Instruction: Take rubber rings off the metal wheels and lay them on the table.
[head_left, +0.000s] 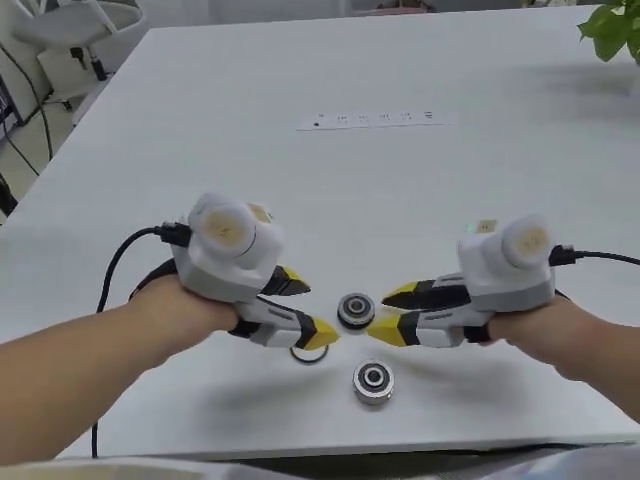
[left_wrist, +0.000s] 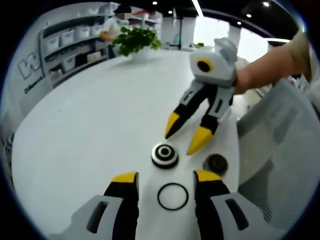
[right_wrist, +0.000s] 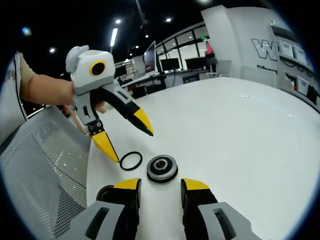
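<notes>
Pointing inward: L gripper (head_left: 312, 310), R gripper (head_left: 382, 310).

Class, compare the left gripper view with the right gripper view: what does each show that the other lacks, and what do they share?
Left gripper view: the right tongs whole, open, a potted plant and storage shelves. Right gripper view: the left tongs whole, open, and desks with monitors. Both: the loose rubber ring on the white table, a metal wheel beside it, and a mesh chair.
</notes>
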